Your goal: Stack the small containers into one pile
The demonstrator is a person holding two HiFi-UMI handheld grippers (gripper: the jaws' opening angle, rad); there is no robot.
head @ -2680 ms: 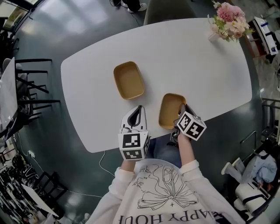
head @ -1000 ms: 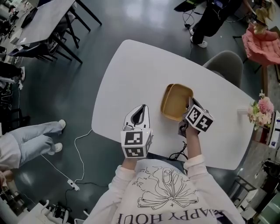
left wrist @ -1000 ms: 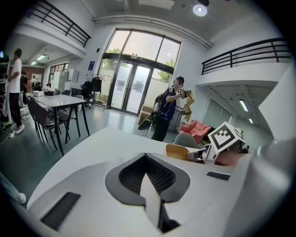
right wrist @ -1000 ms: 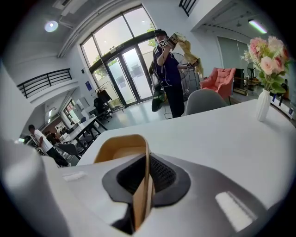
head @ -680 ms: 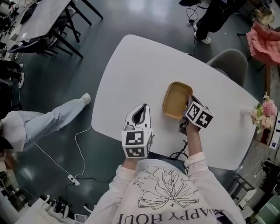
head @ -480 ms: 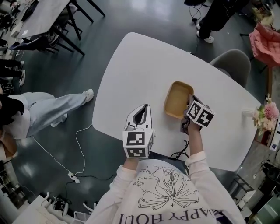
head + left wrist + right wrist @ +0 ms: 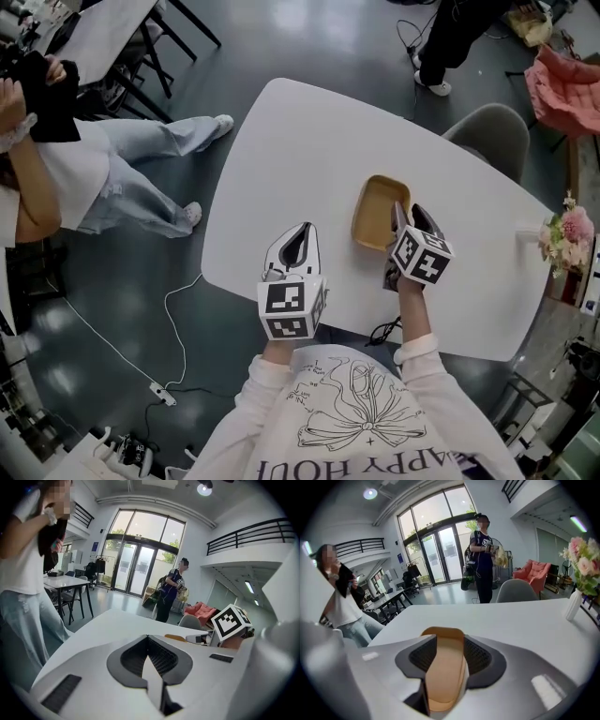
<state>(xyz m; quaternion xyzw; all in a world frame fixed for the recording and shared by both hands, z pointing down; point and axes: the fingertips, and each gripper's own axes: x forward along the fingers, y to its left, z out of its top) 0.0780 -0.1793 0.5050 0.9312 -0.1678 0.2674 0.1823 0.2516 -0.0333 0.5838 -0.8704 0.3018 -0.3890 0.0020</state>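
One tan container shape [image 7: 375, 211] rests on the white table [image 7: 300, 141]; I cannot make out separate nested layers. My right gripper [image 7: 404, 212] sits at its right rim. Its jaws have just been opening and now stand apart. In the right gripper view the tan container [image 7: 443, 677] lies between the pads of the right gripper [image 7: 446, 641], which do not press on it. My left gripper [image 7: 302, 230] rests shut on the table to the left, with nothing in it. In the left gripper view the left gripper [image 7: 149, 641] has its pads together, and a sliver of the container [image 7: 174, 638] shows beyond them.
A vase of pink flowers [image 7: 562, 234] stands at the table's right end. A grey chair [image 7: 487, 131] is behind the table. One person [image 7: 84, 159] stands on the floor to the left, another [image 7: 483, 555] beyond the far side. A cable [image 7: 178, 319] lies on the floor.
The two separate containers seen earliest now show as one shape. The right jaws, shut on its rim a second ago, have opened. A person has walked in at the left.
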